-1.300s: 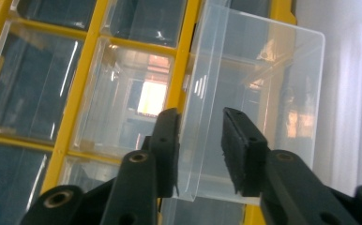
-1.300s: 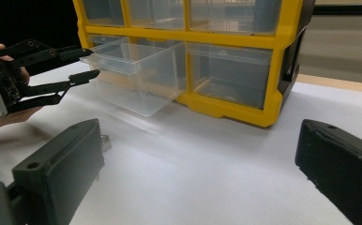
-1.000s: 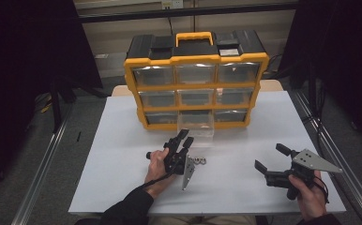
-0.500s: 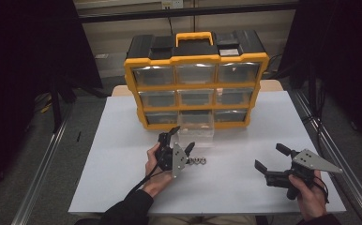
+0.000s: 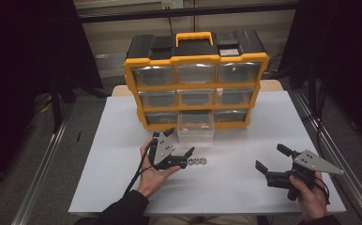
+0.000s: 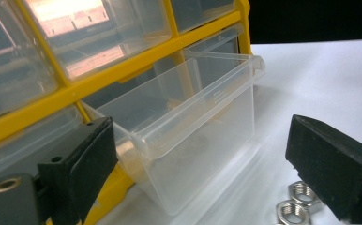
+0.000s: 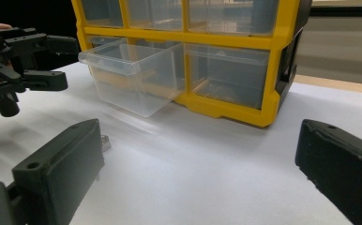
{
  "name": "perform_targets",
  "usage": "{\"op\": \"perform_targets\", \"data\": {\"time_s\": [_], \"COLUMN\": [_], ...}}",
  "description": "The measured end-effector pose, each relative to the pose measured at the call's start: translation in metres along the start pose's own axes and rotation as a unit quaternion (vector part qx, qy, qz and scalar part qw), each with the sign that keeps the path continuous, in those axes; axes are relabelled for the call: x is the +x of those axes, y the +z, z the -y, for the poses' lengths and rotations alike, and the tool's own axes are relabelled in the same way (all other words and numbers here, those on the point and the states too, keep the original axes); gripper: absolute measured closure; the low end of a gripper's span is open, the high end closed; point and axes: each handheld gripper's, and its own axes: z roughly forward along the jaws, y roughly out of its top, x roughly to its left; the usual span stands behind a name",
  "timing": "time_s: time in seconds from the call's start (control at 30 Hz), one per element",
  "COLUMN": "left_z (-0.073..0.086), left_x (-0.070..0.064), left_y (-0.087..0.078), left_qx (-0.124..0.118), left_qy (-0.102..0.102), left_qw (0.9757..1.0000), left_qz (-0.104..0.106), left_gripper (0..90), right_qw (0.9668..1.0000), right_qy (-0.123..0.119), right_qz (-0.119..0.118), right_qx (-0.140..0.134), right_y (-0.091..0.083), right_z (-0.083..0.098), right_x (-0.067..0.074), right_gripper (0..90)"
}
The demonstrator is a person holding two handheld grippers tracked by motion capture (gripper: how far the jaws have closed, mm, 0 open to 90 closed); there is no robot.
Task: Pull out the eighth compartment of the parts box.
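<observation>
Since a second ago our left gripper (image 5: 179,143) has lifted off the nuts (image 5: 197,161) and its fingers have just been opening.

We see the yellow organizer (image 5: 196,84) standing at the back of the white surface (image 5: 245,187), its clear drawers shut except the bottom middle drawer (image 5: 196,127), which is pulled out. In the left gripper view that drawer (image 6: 193,136) looks empty as far as we can tell through the plastic. Our left fingers (image 6: 87,154) stand wide apart with nothing between them, raised just beside the drawer's front; the nuts (image 6: 297,202) lie in a short row on the surface beside them. Our right gripper (image 5: 275,161) rests well apart to the right, fingers (image 7: 66,164) spread wide and empty.
</observation>
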Motion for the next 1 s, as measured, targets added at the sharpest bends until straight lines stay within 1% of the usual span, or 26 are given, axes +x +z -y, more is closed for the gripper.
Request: {"op": "perform_targets", "data": {"time_s": [0.03, 0.07, 0.13, 0.17, 0.2, 0.23, 0.27, 0.3, 0.33, 0.37, 0.4, 0.43, 0.47, 0.5, 0.53, 0.6, 0.67, 0.7, 0.73, 0.77, 0.8, 0.83, 0.87, 0.9, 0.93, 1.0], "left_z": [0.000, -0.001, -0.003, -0.004, -0.004, -0.006, -0.006, -0.006, -0.006, -0.006, -0.006, -0.006, -0.005, -0.005, -0.004, -0.003, -0.002, -0.003, -0.002, -0.002, -0.002, -0.002, -0.001, 0.000, 0.001, 0.003], "left_x": [0.000, 0.001, 0.003, 0.007, 0.009, 0.010, 0.011, 0.015, 0.019, 0.019, 0.020, 0.021, 0.022, 0.023, 0.025, 0.027, 0.029, 0.028, 0.030, 0.030, 0.030, 0.031, 0.031, 0.032, 0.034, 0.036], "left_y": [0.000, -0.002, -0.005, -0.007, -0.009, -0.012, -0.013, -0.015, -0.021, -0.021, -0.025, -0.028, -0.031, -0.035, -0.038, -0.042, -0.046, -0.049, -0.050, -0.052, -0.053, -0.056, -0.057, -0.060, -0.062, -0.067], "left_qx": [0.000, 0.000, -0.007, 0.001, 0.000, 0.015, 0.009, 0.006, 0.016, 0.016, 0.022, 0.020, 0.015, 0.026, 0.024, 0.025, 0.023, 0.031, 0.023, 0.026, 0.029, 0.031, 0.029, 0.032, 0.033, 0.037], "left_qy": [0.000, -0.011, -0.036, -0.038, -0.056, -0.060, -0.080, -0.081, -0.081, -0.081, -0.068, -0.069, -0.075, -0.071, -0.072, -0.075, -0.074, -0.070, -0.072, -0.073, -0.072, -0.073, -0.073, -0.072, -0.077, -0.083], "left_qw": [1.0000, 0.9999, 0.9993, 0.9990, 0.9981, 0.9980, 0.9966, 0.9962, 0.9963, 0.9963, 0.9973, 0.9973, 0.9970, 0.9972, 0.9970, 0.9969, 0.9969, 0.9970, 0.9971, 0.9970, 0.9970, 0.9969, 0.9969, 0.9968, 0.9965, 0.9957], "left_qz": [0.000, 0.000, 0.011, 0.024, 0.026, 0.015, 0.017, 0.033, 0.024, 0.024, 0.016, 0.011, 0.013, 0.002, 0.013, 0.006, 0.006, -0.010, 0.005, 0.005, -0.003, 0.004, 0.000, -0.007, -0.004, -0.016], "left_gripper": [7.8, 7.8, 6.3, 6.3, 6.6, 5.7, 5.7, 5.5, 4.4, 4.0, 4.0, 3.8, 3.4, 3.4, 3.4, 3.3, 3.3, 3.3, 3.3, 3.3, 3.3, 3.3, 3.3, 3.3, 3.4, 3.6], "right_qw": [1.0000, 1.0000, 1.0000, 1.0000, 1.0000, 1.0000, 1.0000, 1.0000, 1.0000, 1.0000, 1.0000, 1.0000, 1.0000, 1.0000, 1.0000, 1.0000, 1.0000, 1.0000, 1.0000, 1.0000, 1.0000, 1.0000, 1.0000, 1.0000, 1.0000, 1.0000], "right_qy": [0.000, 0.000, 0.001, 0.001, 0.002, 0.002, 0.002, 0.002, 0.002, 0.002, 0.003, 0.002, 0.002, 0.002, 0.001, 0.001, 0.000, -0.001, -0.001, 0.000, 0.000, -0.001, 0.000, -0.001, -0.002, -0.001], "right_qz": [0.000, 0.001, 0.000, 0.000, 0.001, 0.002, 0.002, 0.003, 0.003, 0.003, 0.004, 0.004, 0.003, 0.003, 0.005, 0.007, 0.006, 0.003, 0.003, 0.005, 0.006, 0.005, 0.008, 0.006, 0.005, 0.006], "right_qx": [0.000, 0.000, -0.002, -0.002, -0.002, -0.003, -0.003, -0.003, -0.001, -0.001, -0.002, -0.002, -0.002, -0.002, -0.003, -0.004, -0.004, -0.004, -0.004, -0.004, -0.004, -0.003, -0.004, -0.004, -0.004, -0.004], "right_y": [0.000, -0.001, -0.002, -0.002, -0.002, -0.003, -0.003, -0.003, -0.004, -0.004, -0.004, -0.004, -0.004, -0.004, -0.004, -0.004, -0.004, -0.003, -0.003, -0.004, -0.004, -0.004, -0.004, -0.004, -0.005, -0.005], "right_z": [0.000, 0.000, 0.000, 0.000, 0.001, 0.001, 0.001, 0.001, 0.001, 0.001, 0.001, 0.001, 0.001, 0.001, 0.001, 0.001, 0.001, 0.001, 0.001, 0.001, 0.001, 0.001, 0.001, 0.001, 0.001, 0.001], "right_x": [0.000, 0.000, 0.000, 0.000, 0.000, 0.000, 0.000, 0.000, 0.000, 0.000, 0.000, 0.000, 0.000, 0.000, 0.000, 0.000, 0.000, 0.000, 0.000, 0.000, 0.000, 0.000, 0.000, 0.000, 0.000, 0.000], "right_gripper": [1.3, 1.3, 1.2, 1.2, 1.2, 1.2, 1.2, 1.2, 1.2, 1.2, 1.2, 1.2, 1.2, 1.2, 1.2, 1.2, 1.3, 1.3, 1.3, 1.3, 1.2, 1.3, 1.3, 1.3, 1.3, 1.3]}}
